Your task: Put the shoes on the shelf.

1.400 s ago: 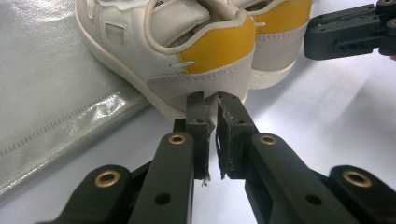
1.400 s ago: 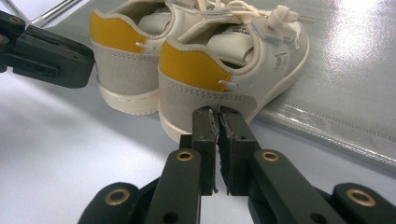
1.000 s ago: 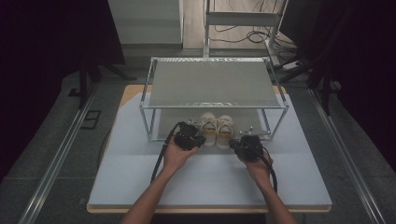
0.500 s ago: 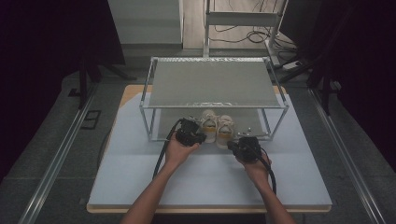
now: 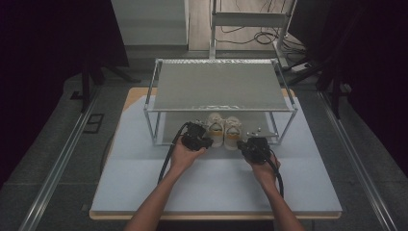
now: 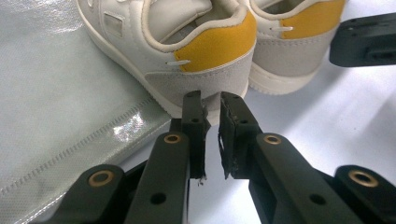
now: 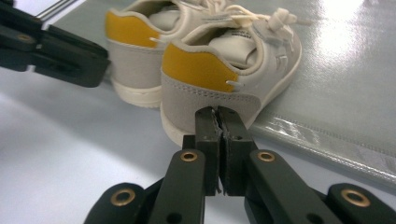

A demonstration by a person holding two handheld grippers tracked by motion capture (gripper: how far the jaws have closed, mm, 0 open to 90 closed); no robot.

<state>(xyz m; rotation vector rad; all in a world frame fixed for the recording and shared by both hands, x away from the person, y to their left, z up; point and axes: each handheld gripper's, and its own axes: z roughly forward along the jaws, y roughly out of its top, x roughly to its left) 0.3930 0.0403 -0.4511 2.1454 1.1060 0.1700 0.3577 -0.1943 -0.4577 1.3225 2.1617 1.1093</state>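
A pair of small white shoes with yellow heel patches stands heels toward me on the rack's lower level, the left shoe [image 5: 215, 129] [image 6: 187, 42] beside the right shoe [image 5: 233, 131] [image 7: 224, 60]. My left gripper [image 5: 207, 140] [image 6: 210, 100] is shut with nothing between its jaws, its tips just at the left shoe's heel. At the right shoe's heel my right gripper [image 5: 243, 144] [image 7: 217, 114] is likewise shut and holds nothing. Whether the tips touch the heels I cannot tell. Each gripper view also shows the other gripper off to the side.
A metal rack [image 5: 221, 86] with a grey top shelf stands over the shoes, its posts left and right of them. A shiny silver liner [image 6: 56, 93] [image 7: 345, 84] lies under the shoes. The pale table mat [image 5: 216, 183] stretches toward me.
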